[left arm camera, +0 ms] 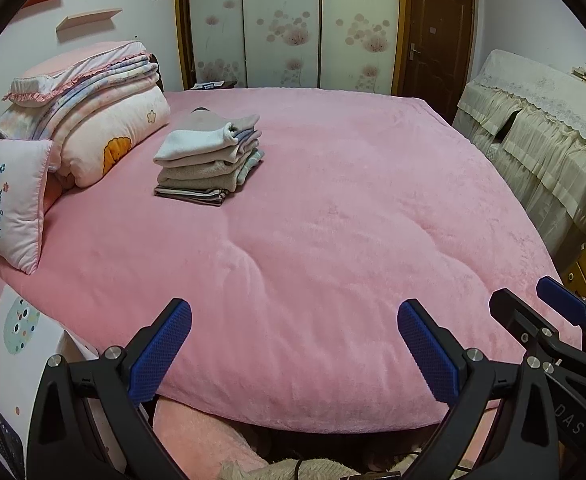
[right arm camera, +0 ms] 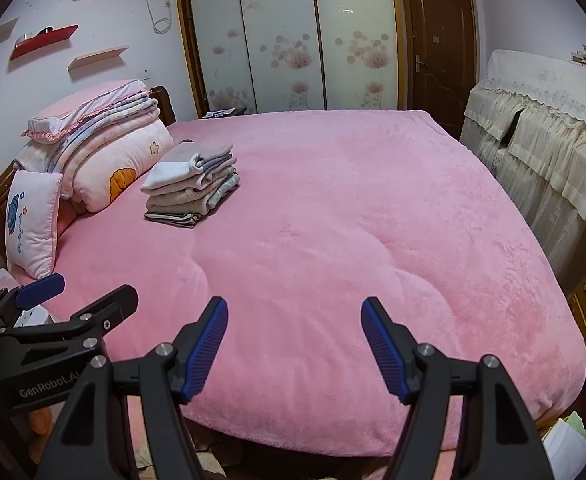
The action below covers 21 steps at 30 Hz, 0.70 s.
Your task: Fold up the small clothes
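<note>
A stack of folded small clothes [left arm camera: 209, 158] in white, beige and striped cloth sits on the pink bed [left arm camera: 333, 240] toward the far left; it also shows in the right wrist view [right arm camera: 191, 190]. My left gripper [left arm camera: 293, 320] is open and empty, held over the bed's near edge. My right gripper [right arm camera: 294, 316] is open and empty too, over the near edge. The right gripper shows at the right edge of the left wrist view [left arm camera: 533, 300]. The left gripper shows at the left edge of the right wrist view [right arm camera: 81, 288].
Folded quilts and a pillow [left arm camera: 89, 120] are piled at the bed's head on the left, with a small pink cushion [left arm camera: 13, 204] in front. A cloth-covered cabinet [left arm camera: 541, 140] stands on the right. A wardrobe [left arm camera: 289, 24] and a brown door [left arm camera: 437, 36] are behind.
</note>
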Tool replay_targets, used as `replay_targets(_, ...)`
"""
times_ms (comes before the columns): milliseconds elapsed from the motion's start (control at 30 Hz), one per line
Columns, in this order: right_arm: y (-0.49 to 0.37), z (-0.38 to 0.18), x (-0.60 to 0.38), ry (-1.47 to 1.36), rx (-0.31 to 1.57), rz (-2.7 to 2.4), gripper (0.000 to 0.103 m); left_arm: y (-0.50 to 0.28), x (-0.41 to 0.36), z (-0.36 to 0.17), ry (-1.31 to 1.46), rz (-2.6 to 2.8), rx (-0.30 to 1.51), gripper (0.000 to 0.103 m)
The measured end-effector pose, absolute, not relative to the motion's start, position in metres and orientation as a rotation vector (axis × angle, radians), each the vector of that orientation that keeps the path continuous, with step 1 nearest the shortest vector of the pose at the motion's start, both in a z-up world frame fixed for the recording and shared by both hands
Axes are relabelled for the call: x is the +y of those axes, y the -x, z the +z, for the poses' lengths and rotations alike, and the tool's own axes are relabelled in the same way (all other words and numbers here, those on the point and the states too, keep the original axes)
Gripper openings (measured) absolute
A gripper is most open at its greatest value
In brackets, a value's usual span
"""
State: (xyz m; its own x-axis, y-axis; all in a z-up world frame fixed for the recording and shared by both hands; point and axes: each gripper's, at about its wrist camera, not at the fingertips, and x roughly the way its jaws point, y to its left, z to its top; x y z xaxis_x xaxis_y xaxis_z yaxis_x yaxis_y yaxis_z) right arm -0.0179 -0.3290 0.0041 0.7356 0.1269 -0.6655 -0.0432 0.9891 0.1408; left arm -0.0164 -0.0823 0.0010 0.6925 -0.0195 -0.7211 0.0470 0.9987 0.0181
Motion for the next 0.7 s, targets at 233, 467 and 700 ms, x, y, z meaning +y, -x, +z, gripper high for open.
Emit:
replay_targets(233, 0.0176, 0.0015, -0.3291, -0.120, 0.740, 0.089, 0.070, 0.0151, -0.0816, 0.0003, -0.033, -0.042, 0.808, 0.102)
replay_targets(467, 0.0161, -0.0011, -0.3296, -0.120, 0.737, 0.080, 0.070, 0.0137, -0.0814, -0.0013, -0.037, -0.042, 0.803, 0.102)
replay_targets(700, 0.0161, -0.0005, -0.3299, -0.120, 0.738, 0.081, 0.070, 0.0138, -0.0815, -0.0025, -0.036, -0.043, 0.806, 0.102)
